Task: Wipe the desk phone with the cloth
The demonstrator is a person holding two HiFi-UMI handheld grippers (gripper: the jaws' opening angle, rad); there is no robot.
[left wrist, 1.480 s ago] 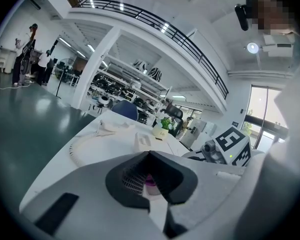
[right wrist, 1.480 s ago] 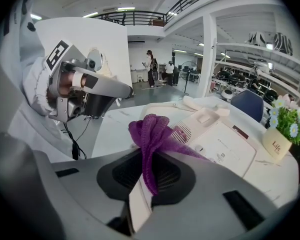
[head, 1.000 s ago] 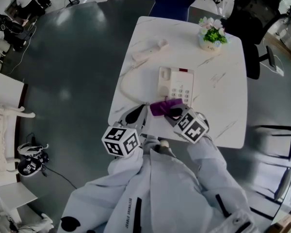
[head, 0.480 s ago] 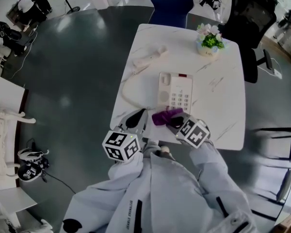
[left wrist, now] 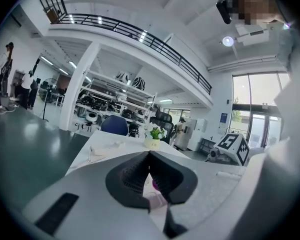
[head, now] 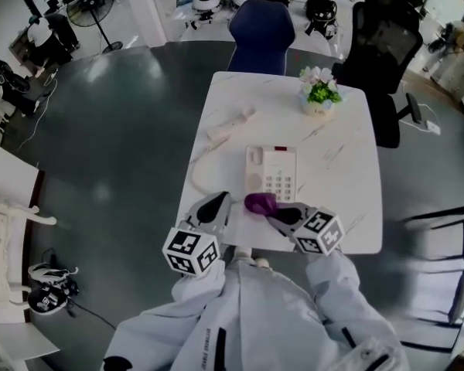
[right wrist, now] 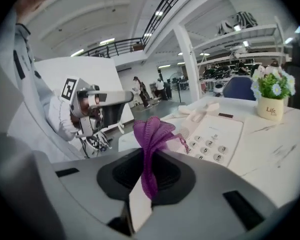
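Note:
A white desk phone [head: 272, 173] lies in the middle of the white table [head: 348, 176]; its keypad [right wrist: 210, 145] faces up. The handset [head: 230, 122] lies off the phone at the far left, joined by a cord [head: 195, 159]. My right gripper [head: 277, 209] is shut on a purple cloth [head: 259, 202] just off the phone's near edge; the cloth [right wrist: 151, 146] stands bunched up between the jaws. To the cloth's left, at the table's near edge, my left gripper [head: 216, 207] is shut, nothing visible between its jaws [left wrist: 149, 176].
A small flower pot [head: 319, 97] stands at the table's far right. A blue chair [head: 261, 24] and a black office chair [head: 385, 49] stand beyond the table. Dark floor surrounds it.
The right gripper has drawn back toward me with the cloth, off the phone's near end. The head view has shifted, so the table sits lower in frame.

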